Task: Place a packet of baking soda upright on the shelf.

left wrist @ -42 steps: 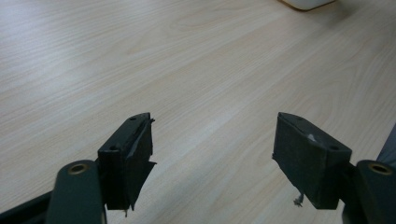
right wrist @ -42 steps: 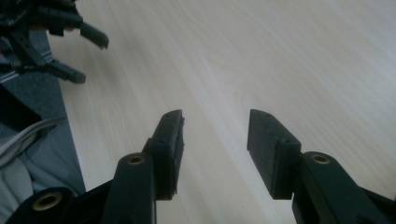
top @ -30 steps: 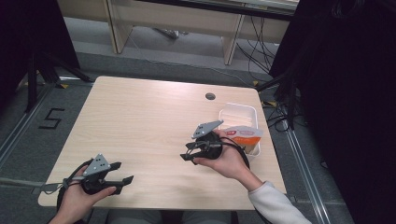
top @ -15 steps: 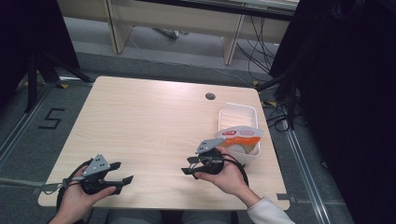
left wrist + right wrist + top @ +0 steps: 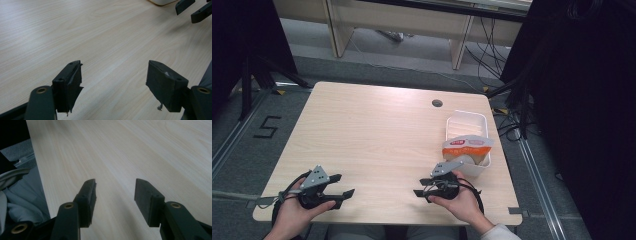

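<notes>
Wood-grain table (image 5: pixel 377 130), pale and bare over most of its top, with a person seated at the near edge, one gripper in each hand. The left gripper (image 5: pixel 338 186) sits low at the near left corner, held in the left hand (image 5: pixel 294 215), its black jaws pointing to the right across the table and spread wide; in the left gripper view (image 5: pixel 113 85) the gap between the two pads shows nothing but bare wood. The right gripper (image 5: pixel 422 187) is near the front edge right of centre, held in the right hand (image 5: pixel 459 200), jaws pointing left toward the other gripper and parted a moderate way; the right gripper view (image 5: pixel 115 200) likewise shows only tabletop between them. Both carry a grey three-cornered plate on top, and both are empty. Just behind the right gripper, by the table's right edge, stands a white rectangular tray (image 5: pixel 467 131), its long axis running from the near side toward the far side. A white and orange packet (image 5: pixel 467 148) rests in the tray's near end, leaning up above the rim with its printed orange band facing the person; I cannot tell which way its opening faces. A small dark round hole (image 5: pixel 437 103) is set in the tabletop beyond the tray. The two grippers are well apart from each other.
</notes>
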Demonstrator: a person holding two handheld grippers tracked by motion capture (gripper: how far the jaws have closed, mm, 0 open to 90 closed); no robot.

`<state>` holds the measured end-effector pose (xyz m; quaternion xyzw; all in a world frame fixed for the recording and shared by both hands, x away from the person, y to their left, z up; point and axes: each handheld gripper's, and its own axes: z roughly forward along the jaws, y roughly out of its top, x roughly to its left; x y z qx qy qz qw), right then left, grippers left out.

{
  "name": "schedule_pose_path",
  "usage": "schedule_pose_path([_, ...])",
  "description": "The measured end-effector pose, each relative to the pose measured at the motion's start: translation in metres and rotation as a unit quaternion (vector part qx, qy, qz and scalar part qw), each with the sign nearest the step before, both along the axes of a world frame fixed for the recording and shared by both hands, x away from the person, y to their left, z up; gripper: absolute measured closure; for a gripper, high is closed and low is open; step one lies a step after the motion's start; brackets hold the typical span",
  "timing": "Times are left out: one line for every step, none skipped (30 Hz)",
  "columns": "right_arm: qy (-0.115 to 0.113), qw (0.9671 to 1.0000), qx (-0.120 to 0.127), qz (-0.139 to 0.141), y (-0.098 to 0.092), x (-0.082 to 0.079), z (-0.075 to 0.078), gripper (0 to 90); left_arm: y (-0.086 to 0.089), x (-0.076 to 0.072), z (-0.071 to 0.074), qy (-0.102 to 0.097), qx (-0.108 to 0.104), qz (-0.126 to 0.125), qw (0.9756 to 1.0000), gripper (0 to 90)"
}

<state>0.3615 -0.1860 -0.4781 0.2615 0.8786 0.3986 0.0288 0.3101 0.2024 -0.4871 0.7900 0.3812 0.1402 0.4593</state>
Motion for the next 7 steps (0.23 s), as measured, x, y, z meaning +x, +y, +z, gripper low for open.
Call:
schedule_pose_path([0.000,1.0000,0.000,0.000,0.0000,0.0000,0.0000,52.4,0.0000,0.0000,0.0000,0.000,0.000,0.000,1.0000,27.6])
schedule_pose_path([-0.001,1.0000,-0.005,0.008,-0.0029,-0.0012,-0.0002,52.1,0.0000,0.0001,0.0000,0.000,0.000,0.000,1.0000,27.6])
schedule_pose_path([0.003,1.0000,-0.004,0.007,-0.0043,-0.0027,0.0003,52.1,0.0003,0.0010,0.0005,-0.007,0.008,-0.004,0.9999,27.6])
schedule_pose_path([0.003,1.0000,-0.004,0.007,-0.0043,-0.0027,0.0003,52.1,0.0003,0.0010,0.0005,-0.007,0.008,-0.004,0.9999,27.6])
schedule_pose_path([-0.004,1.0000,0.002,0.009,-0.0066,-0.0028,-0.0008,51.8,-0.0004,0.0010,0.0002,-0.004,0.004,-0.002,1.0000,27.6])
schedule_pose_path([-0.004,1.0000,0.002,0.009,-0.0066,-0.0028,-0.0008,51.8,-0.0004,0.0010,0.0002,-0.004,0.004,-0.002,1.0000,27.6])
schedule_pose_path([0.010,0.9999,0.000,0.003,-0.0085,-0.0045,0.0004,51.8,-0.0002,0.0013,0.0002,-0.004,0.005,-0.002,1.0000,27.6])
